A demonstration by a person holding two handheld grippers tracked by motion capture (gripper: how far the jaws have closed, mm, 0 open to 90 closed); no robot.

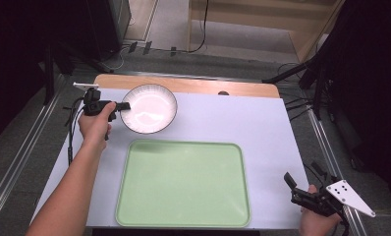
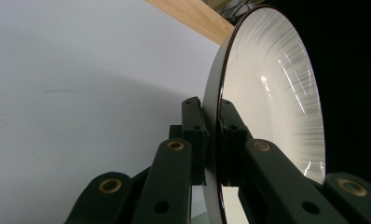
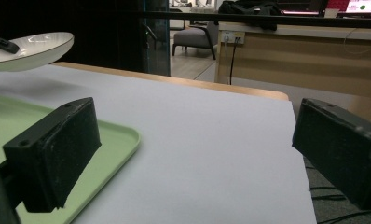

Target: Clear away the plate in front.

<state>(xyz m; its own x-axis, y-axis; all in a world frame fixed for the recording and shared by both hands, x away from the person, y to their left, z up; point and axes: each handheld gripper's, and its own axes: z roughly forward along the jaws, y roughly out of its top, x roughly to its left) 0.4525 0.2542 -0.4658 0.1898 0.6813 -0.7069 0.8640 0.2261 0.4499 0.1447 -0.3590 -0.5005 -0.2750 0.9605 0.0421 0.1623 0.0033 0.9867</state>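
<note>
A white bowl with a dark rim point(image 1: 149, 108) hangs above the pale table cover at the back left. My left gripper point(image 1: 124, 105) is shut on its left rim. In the left gripper view the bowl point(image 2: 277, 93) stands edge-on, with one jaw on each side of the rim where the left gripper point(image 2: 212, 135) clamps it. A light green tray point(image 1: 182, 183) lies flat in the middle front. My right gripper point(image 1: 289, 181) is open at the table's front right corner, with nothing between its fingers point(image 3: 58, 149). The right gripper view has the lifted bowl point(image 3: 32, 50) at far left.
A pale cover point(image 1: 242, 123) spreads over the wooden table, whose bare edge point(image 1: 198, 84) runs along the back. Metal rails flank both sides. Cables lie on the floor behind the table. The tray's corner point(image 3: 123, 133) lies close to my right gripper.
</note>
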